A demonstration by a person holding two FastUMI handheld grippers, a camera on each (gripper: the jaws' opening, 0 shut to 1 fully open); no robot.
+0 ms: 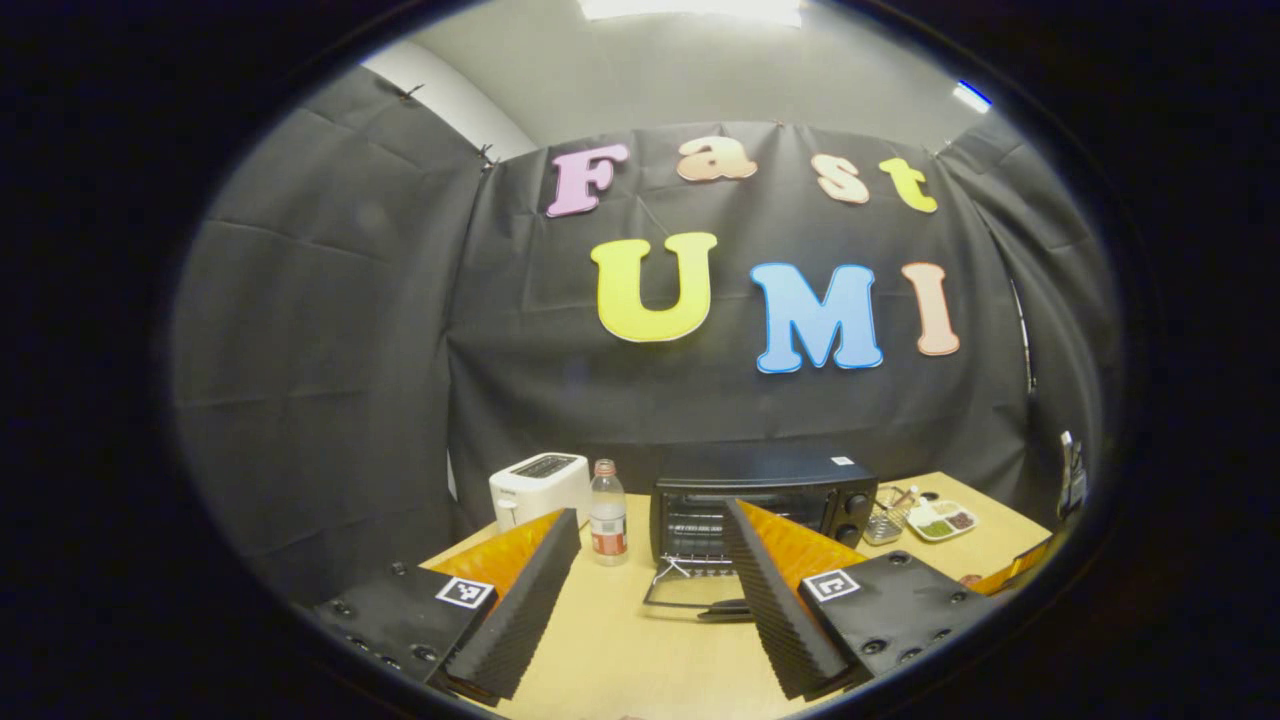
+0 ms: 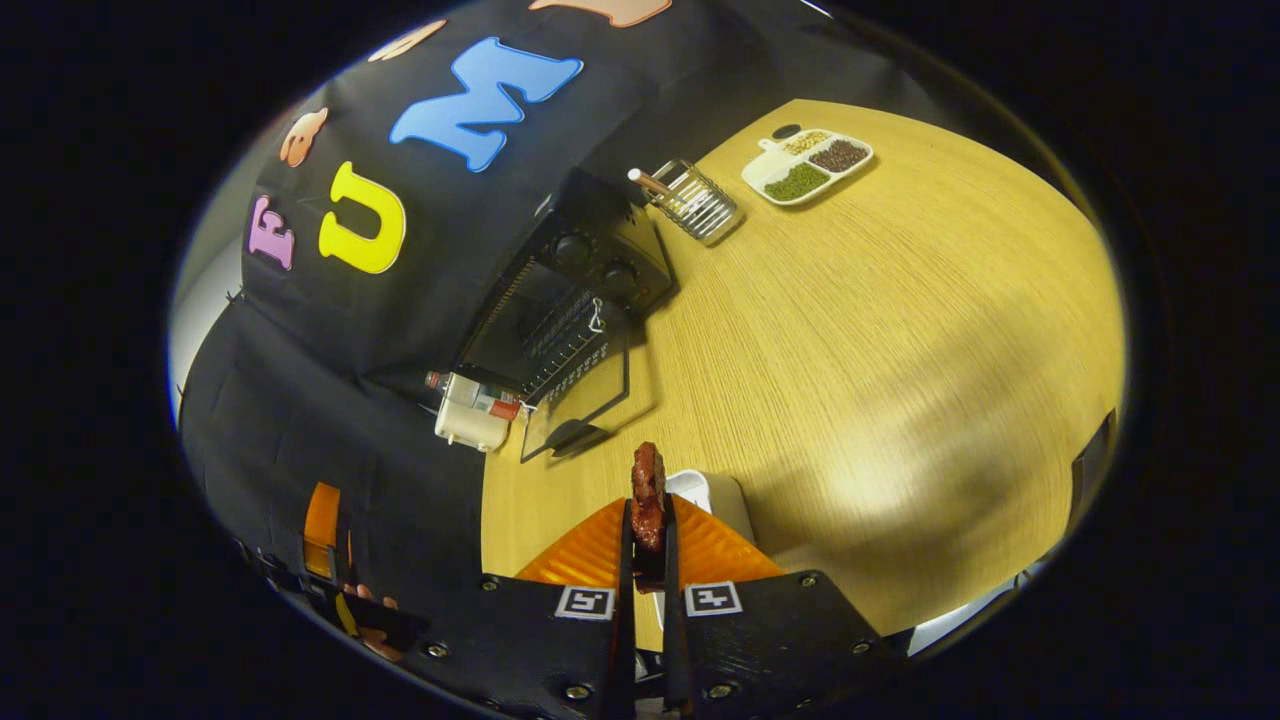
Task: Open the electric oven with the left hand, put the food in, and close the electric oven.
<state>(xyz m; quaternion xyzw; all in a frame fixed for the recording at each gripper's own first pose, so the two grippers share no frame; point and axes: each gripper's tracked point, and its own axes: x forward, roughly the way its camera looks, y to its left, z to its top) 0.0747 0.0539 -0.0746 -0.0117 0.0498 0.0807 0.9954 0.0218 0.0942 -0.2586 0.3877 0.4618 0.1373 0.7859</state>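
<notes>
The electric oven [image 1: 762,505] stands at the back edge of the tabletop [image 1: 620,640], against the booth's black cloth wall. Its door [image 1: 700,592] is let down flat toward the front, the glass panel lying just over the wood, and the wire rack inside shows through the opening. Two knobs sit on the oven's right side panel.

The food [image 2: 648,497], a dark reddish-brown piece, is pinched between the two fingers of the right gripper [image 2: 648,530], whose jaws stand narrow and press on it from both sides. In the right gripper view it hangs above the tabletop's front part, just beyond the edge of the open door, with a white dish [image 2: 695,490] right behind it on the wood.

The left gripper [image 1: 650,570] hovers in front of the oven with its jaws wide apart and nothing between them; the open door lies seen between its fingers.

To the left of the oven stands a clear bottle [image 1: 607,512] with a red label, and left of that a white toaster [image 1: 538,487], both near the back edge. To the right of the oven is a wire basket [image 1: 886,516], and beyond it, toward the back right corner, a white divided tray [image 1: 940,520] with green, brown and pale fillings.
</notes>
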